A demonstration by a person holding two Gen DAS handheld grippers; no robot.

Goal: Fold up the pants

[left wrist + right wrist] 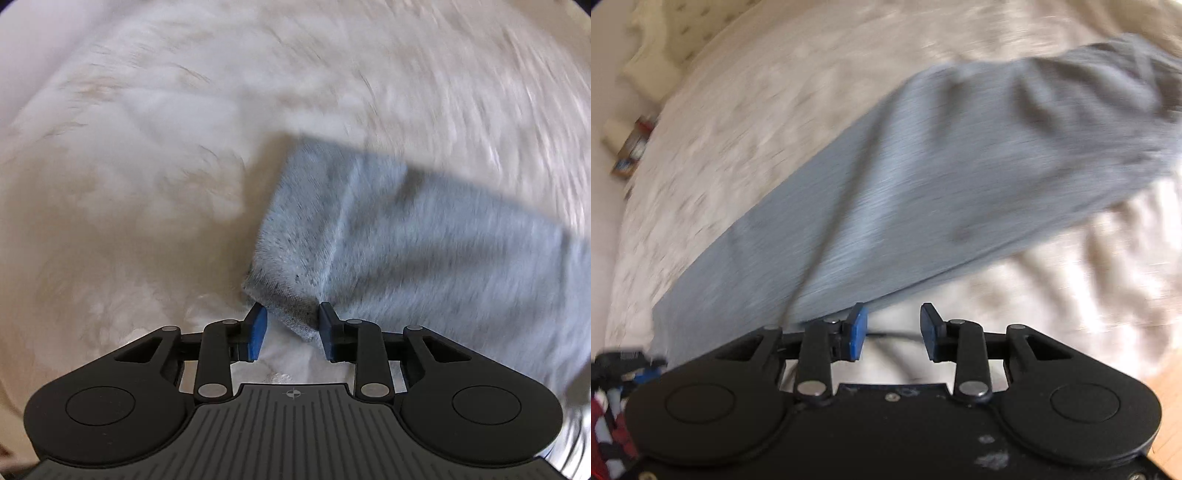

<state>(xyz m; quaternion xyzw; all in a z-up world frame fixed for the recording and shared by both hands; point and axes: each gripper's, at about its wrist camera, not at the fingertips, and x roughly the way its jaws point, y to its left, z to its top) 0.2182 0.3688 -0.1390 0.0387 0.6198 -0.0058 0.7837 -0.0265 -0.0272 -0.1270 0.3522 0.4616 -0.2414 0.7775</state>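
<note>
Grey-blue pants (pixel 905 184) lie stretched out on a cream patterned bedspread (pixel 738 110). In the left wrist view the leg cuff end (pixel 388 229) lies flat, and its near corner (pixel 295 314) sits between the blue pads of my left gripper (pixel 291 325), whose jaws stand open around it. My right gripper (pixel 894 328) is open and empty at the near long edge of the pants, just off the fabric. The waist end (pixel 1126 92) is bunched at the far right. Both views are motion-blurred.
The bedspread (pixel 147 184) fills most of both views. A pillow (pixel 653 62) lies at the far left by the bed edge, with a small box (pixel 629 155) on the floor below. Wood floor (pixel 1160 398) shows at the lower right. The other gripper (pixel 628 362) shows at the lower left.
</note>
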